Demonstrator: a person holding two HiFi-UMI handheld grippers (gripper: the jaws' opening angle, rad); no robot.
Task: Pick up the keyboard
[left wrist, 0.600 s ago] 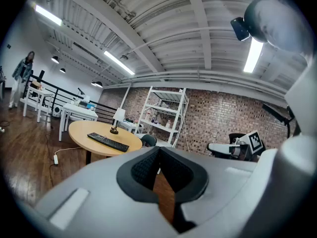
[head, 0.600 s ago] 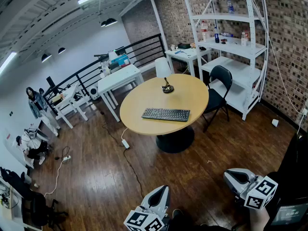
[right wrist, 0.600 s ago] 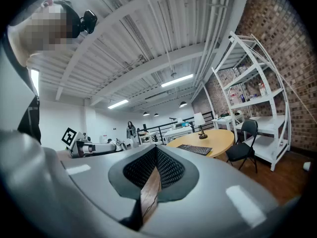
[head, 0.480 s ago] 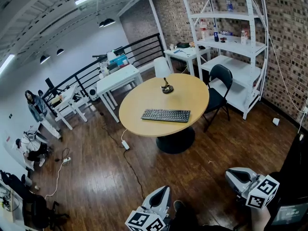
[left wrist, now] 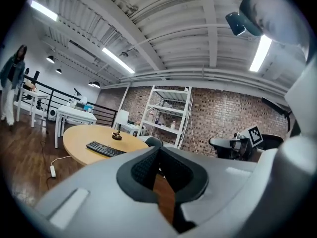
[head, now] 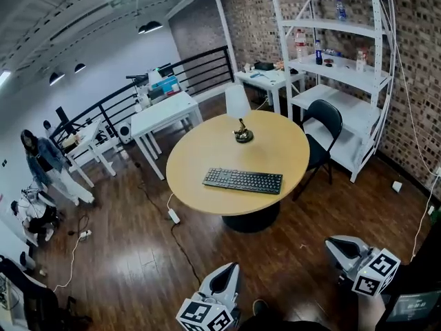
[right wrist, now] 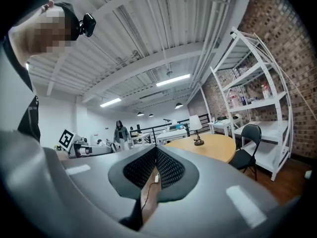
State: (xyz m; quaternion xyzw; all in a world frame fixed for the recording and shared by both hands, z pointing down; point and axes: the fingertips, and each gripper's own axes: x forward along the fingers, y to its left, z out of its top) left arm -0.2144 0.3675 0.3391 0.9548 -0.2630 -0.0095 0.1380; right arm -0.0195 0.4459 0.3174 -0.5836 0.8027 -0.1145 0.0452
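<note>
Head view first: where does the keyboard point(head: 242, 181) sit relative to the two grippers?

Reply: It's on the round wooden table point(head: 200, 154), toward the near edge. It's up-frame and well apart from both. Its long axis runs left-right across the view, with the right end dipping a bit toward us. The left gripper point(head: 231, 273) is at the bottom, nearly in line below the keyboard. The right gripper point(head: 342, 248) is off to the right. My guess is the left has the shorter reach, but neither is close.

OK, and the left gripper view?

Reply: The jaws point(left wrist: 157, 153) are closed right up with nothing between the pads. The keyboard point(left wrist: 105, 149) shows ahead and to the left of them, lying flat on the table with a small table lamp point(left wrist: 118, 133) behind it.

Right gripper view?

Reply: Same deal, the jaws point(right wrist: 156, 156) are pinched together and empty. The table point(right wrist: 210, 147) is ahead and to the right, seen almost edge-on, so I can't pick the keyboard out there. Both grippers will need to open before any grab, I reckon.
</note>
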